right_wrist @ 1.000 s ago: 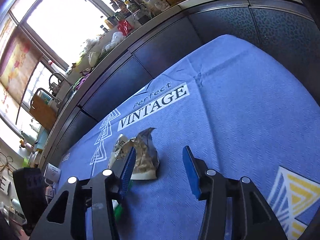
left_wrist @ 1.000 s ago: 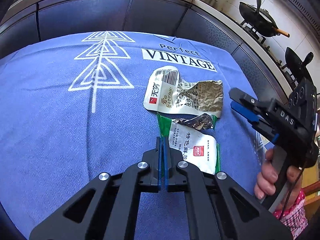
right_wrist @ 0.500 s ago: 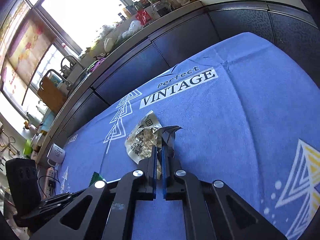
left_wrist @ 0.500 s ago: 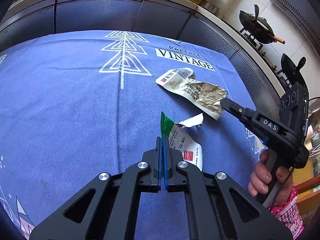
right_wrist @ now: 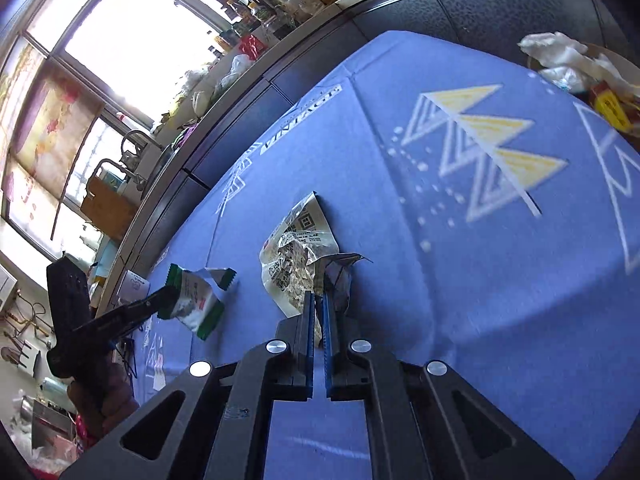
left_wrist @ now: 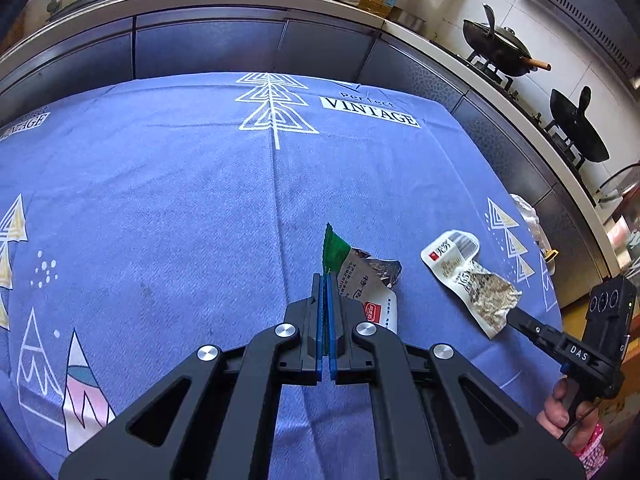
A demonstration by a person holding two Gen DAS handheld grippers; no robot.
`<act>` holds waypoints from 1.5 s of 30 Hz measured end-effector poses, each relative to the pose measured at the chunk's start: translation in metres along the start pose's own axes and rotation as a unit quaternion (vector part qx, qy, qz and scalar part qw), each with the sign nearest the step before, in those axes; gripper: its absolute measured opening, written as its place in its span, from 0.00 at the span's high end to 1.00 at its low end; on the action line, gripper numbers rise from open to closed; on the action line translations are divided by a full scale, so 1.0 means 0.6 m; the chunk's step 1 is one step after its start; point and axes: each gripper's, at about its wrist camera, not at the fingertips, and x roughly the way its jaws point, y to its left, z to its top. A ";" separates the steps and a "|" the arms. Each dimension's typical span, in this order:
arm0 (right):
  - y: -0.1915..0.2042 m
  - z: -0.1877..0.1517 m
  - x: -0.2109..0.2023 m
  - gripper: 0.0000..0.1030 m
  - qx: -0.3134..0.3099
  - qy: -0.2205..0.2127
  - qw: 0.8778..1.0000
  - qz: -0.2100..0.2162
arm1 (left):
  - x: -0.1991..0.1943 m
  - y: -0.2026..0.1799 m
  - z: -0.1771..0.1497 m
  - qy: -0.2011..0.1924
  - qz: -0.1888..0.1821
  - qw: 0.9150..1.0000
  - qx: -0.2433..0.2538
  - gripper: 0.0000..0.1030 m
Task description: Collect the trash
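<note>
Hand-held grippers (left_wrist: 325,292) (right_wrist: 317,308) clamping wrappers (left_wrist: 360,284) (right_wrist: 294,248)

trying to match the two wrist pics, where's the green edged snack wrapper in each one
Left wrist view: the green-edged wrapper sits low centre, pinched in the left tongs.
Right wrist view: it is at lower left, hanging from the left tongs over the cloth.
Shared landmark: the white VINTAGE print on the blue tablecloth, top right of centre in the left view, upper middle in the right.
</note>
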 end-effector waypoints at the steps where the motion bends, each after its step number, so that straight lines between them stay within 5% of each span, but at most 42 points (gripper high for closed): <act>1: -0.005 -0.012 -0.010 0.95 0.003 0.000 1.000 0.000 | -0.005 0.000 -0.006 -0.001 -0.002 1.000 0.003 0.97; 5: -0.023 -0.051 -0.038 0.90 0.024 0.011 1.000 -0.004 | -0.017 0.001 -0.027 0.001 0.004 1.000 0.009 0.84; 7: -0.033 -0.064 -0.046 0.76 0.035 0.014 0.999 0.005 | -0.019 0.005 -0.036 0.001 0.009 1.000 0.004 0.57; 9: -0.032 -0.069 -0.061 0.59 0.033 -0.001 0.999 0.008 | -0.021 0.012 -0.040 0.002 0.012 1.000 -0.006 0.42; 11: -0.024 -0.068 -0.076 0.49 0.013 -0.023 1.000 -0.012 | -0.026 0.021 -0.045 0.006 0.004 1.000 -0.015 0.42; 17: -0.026 -0.045 -0.087 0.45 -0.011 -0.047 0.998 -0.031 | -0.026 0.034 -0.045 0.017 -0.020 0.999 -0.034 0.35; 24: -0.023 -0.020 -0.069 0.44 -0.020 -0.047 0.998 -0.034 | 0.001 0.040 -0.029 0.023 0.003 0.999 -0.031 0.34; 29: -0.011 -0.007 -0.044 0.41 -0.034 -0.038 0.998 -0.038 | 0.023 0.030 -0.027 0.038 -0.006 0.999 -0.022 0.43; 31: -0.006 -0.003 -0.032 0.41 -0.039 -0.034 0.998 -0.040 | 0.034 0.023 -0.031 0.050 -0.006 0.999 -0.012 0.66; 32: -0.005 -0.001 -0.026 0.41 -0.041 -0.031 0.998 -0.041 | 0.034 0.017 -0.034 0.042 0.009 0.999 -0.005 0.70; 33: -0.004 -0.001 -0.020 0.42 -0.042 -0.027 0.998 -0.042 | 0.037 0.012 -0.035 0.046 0.011 0.999 0.003 0.91; 34: -0.004 -0.001 -0.012 0.52 -0.045 -0.020 0.998 -0.044 | 0.039 0.010 -0.038 0.052 0.005 0.999 0.001 0.94; 35: -0.002 -0.002 -0.009 0.81 -0.052 -0.023 0.997 -0.052 | 0.040 0.010 -0.039 0.053 0.004 0.999 -0.005 0.97; 39: 0.005 -0.005 -0.011 0.82 -0.066 -0.017 0.997 -0.043 | 0.032 -0.011 -0.033 0.047 -0.006 0.999 0.000 0.98; 45: -0.020 0.015 -0.061 0.83 -0.044 -0.068 0.996 -0.041 | 0.027 -0.081 0.013 0.036 -0.049 0.998 0.028 0.98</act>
